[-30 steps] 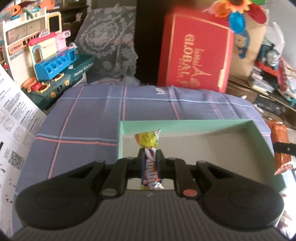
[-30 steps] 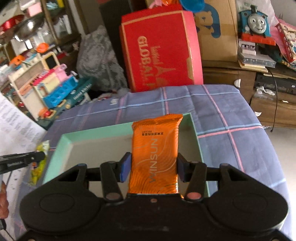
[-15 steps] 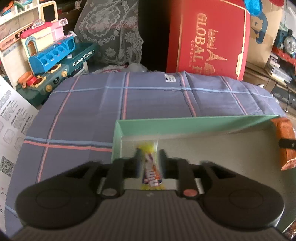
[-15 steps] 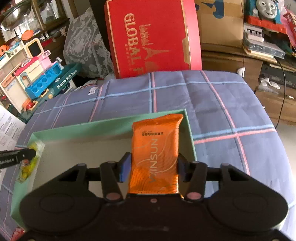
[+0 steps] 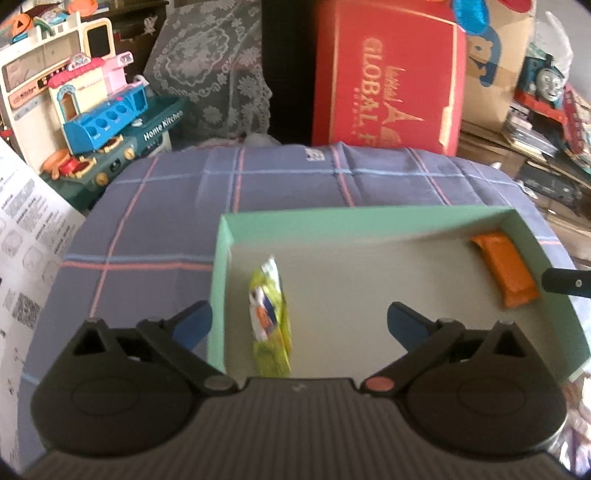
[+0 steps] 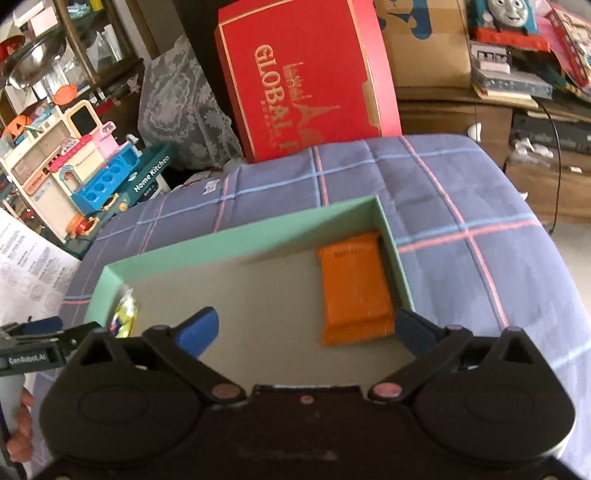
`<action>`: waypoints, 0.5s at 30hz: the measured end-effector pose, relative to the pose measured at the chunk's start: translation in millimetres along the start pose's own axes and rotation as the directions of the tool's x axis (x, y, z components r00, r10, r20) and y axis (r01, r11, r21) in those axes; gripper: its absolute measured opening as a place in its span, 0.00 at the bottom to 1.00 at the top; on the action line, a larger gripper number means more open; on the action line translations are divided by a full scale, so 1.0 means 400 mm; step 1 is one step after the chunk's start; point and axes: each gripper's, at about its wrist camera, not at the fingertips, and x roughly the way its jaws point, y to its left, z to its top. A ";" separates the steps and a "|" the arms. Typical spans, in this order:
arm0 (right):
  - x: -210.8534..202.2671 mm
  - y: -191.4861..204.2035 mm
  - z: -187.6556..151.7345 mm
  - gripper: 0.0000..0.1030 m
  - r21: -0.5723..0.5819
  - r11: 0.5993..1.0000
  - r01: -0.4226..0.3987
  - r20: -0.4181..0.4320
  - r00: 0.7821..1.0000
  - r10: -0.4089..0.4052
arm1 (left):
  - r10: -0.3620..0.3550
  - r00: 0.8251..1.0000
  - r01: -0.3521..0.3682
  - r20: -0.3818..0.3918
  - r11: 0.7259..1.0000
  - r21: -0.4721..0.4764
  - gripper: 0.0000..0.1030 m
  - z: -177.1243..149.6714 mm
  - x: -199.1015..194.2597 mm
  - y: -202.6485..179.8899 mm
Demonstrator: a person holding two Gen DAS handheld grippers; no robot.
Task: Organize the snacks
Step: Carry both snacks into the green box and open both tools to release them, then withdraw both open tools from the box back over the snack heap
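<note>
A mint-green shallow box (image 5: 332, 218) (image 6: 240, 236) lies on a blue plaid cloth. A yellow snack packet (image 5: 271, 317) lies blurred in its left end, free between the jaws of my open left gripper (image 5: 299, 325); it also shows in the right wrist view (image 6: 125, 319). An orange snack packet (image 6: 354, 291) lies flat in the box's right end, just ahead of my open right gripper (image 6: 306, 332); it also shows in the left wrist view (image 5: 506, 269). Both grippers hover over the box's near side.
A red "GLOBAL" box (image 5: 384, 92) leans behind the table. A toy kitchen (image 5: 85, 107) stands at far left, and printed paper sheets (image 5: 26, 229) hang by the table's left edge. Cardboard boxes and a train toy (image 6: 509, 18) crowd the right.
Both grippers have opened. The yellow packet dropped from the left one into the box's left end; the orange packet left the right one and lies in the right end.
</note>
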 end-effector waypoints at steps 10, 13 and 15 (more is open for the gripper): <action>-0.122 -0.014 -0.087 1.00 0.032 0.999 -0.017 -0.006 1.000 0.017 | -0.056 0.997 0.058 -0.045 0.996 0.060 1.00 -0.130 -0.105 -0.058; -0.153 -0.020 -0.122 1.00 0.049 0.998 -0.026 -0.006 1.000 0.026 | -0.064 0.996 0.068 -0.057 0.995 0.080 1.00 -0.165 -0.129 -0.077; -0.171 -0.023 -0.146 1.00 0.058 0.998 -0.032 -0.009 0.999 0.032 | -0.066 0.996 0.072 -0.064 0.993 0.089 1.00 -0.190 -0.142 -0.085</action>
